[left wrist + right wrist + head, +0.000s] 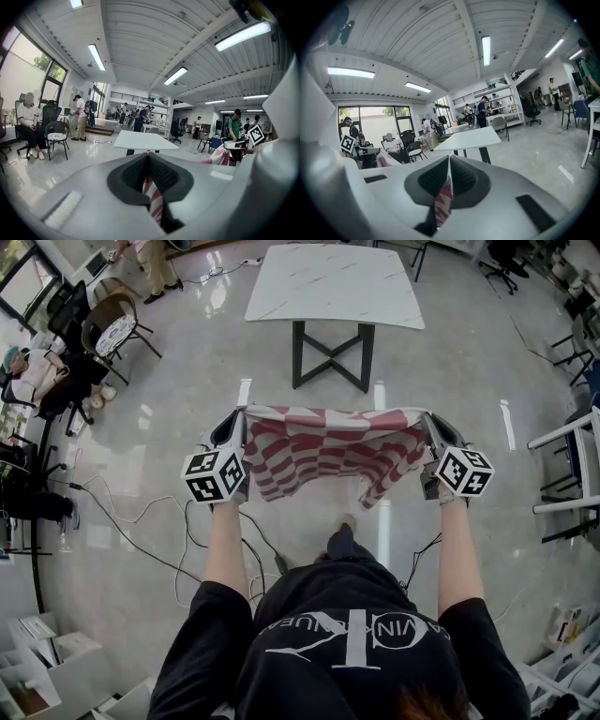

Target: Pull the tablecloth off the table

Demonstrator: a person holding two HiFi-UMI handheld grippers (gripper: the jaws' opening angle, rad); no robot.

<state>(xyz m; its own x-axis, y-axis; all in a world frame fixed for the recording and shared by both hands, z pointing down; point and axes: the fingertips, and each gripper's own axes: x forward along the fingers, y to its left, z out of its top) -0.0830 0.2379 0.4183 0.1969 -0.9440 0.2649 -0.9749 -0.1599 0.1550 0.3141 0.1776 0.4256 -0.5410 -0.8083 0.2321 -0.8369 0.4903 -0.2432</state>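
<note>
A red-and-white checked tablecloth (328, 451) hangs stretched between my two grippers, off the white marble-top table (333, 282) that stands bare farther ahead. My left gripper (240, 418) is shut on the cloth's left corner, and my right gripper (429, 421) is shut on its right corner. In the left gripper view a striped fold of the tablecloth (153, 199) sits pinched between the dark pads (133, 176). The right gripper view shows the tablecloth (443, 206) clamped the same way, with the table (471, 137) beyond.
Cables (141, 521) snake over the glossy floor at the left. A round-seat chair (112, 334) and seated people are at the far left, white shelving (567, 465) at the right. Bins with papers (47, 662) stand at the lower left.
</note>
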